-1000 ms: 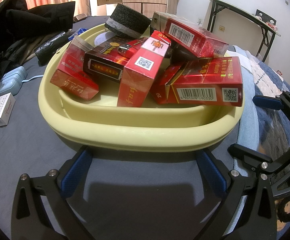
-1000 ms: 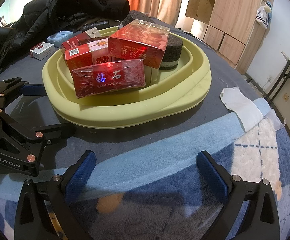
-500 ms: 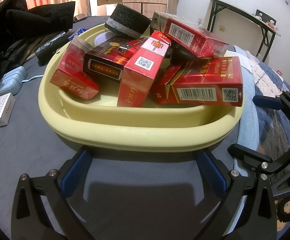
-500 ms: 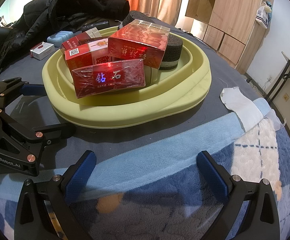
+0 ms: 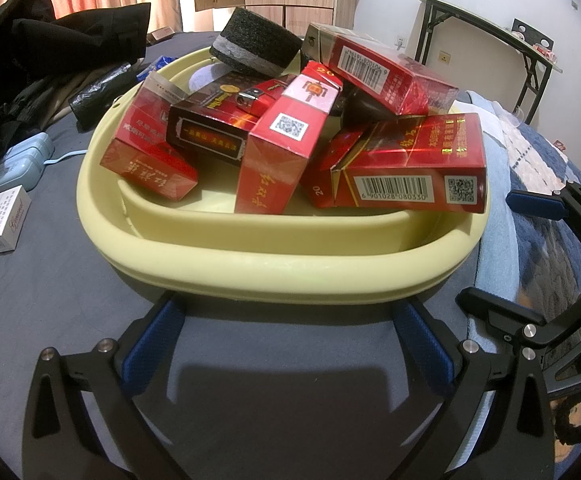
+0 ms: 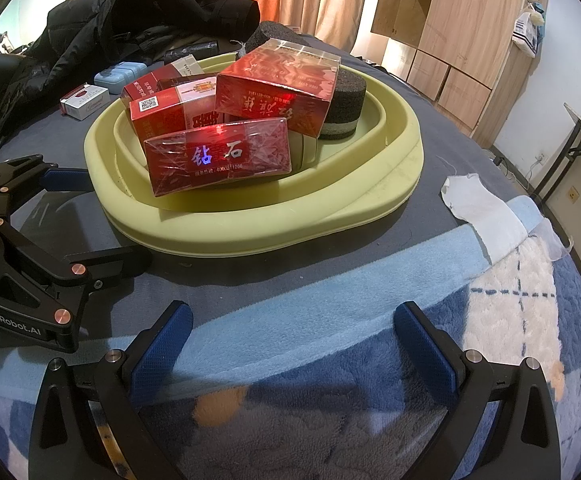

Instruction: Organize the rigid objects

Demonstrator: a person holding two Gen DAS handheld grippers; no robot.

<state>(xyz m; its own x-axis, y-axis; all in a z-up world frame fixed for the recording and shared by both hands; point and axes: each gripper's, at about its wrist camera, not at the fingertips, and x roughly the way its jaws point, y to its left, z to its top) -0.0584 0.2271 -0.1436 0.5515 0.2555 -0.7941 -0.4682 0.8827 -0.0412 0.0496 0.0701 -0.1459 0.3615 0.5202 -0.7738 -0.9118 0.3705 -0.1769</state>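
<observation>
Left wrist view, barcode carton (image 5: pixel 406 178) lying lengthwise across basin (image 5: pixel 290 264) rim

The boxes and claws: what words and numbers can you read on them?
"6 901028 080330" and "20": front red box.
"钻石": wrapped red box.
"General": white pack.
"CenRobot.AI": left claw.
Other boxes' small print, barcodes and QR codes: too small or blurred.

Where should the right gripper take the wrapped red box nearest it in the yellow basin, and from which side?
Probably from above, across the wrapped red box: it lies on its long edge over the yellow basin rim, top edge exposed, both broad faces seemingly clear.
</observation>
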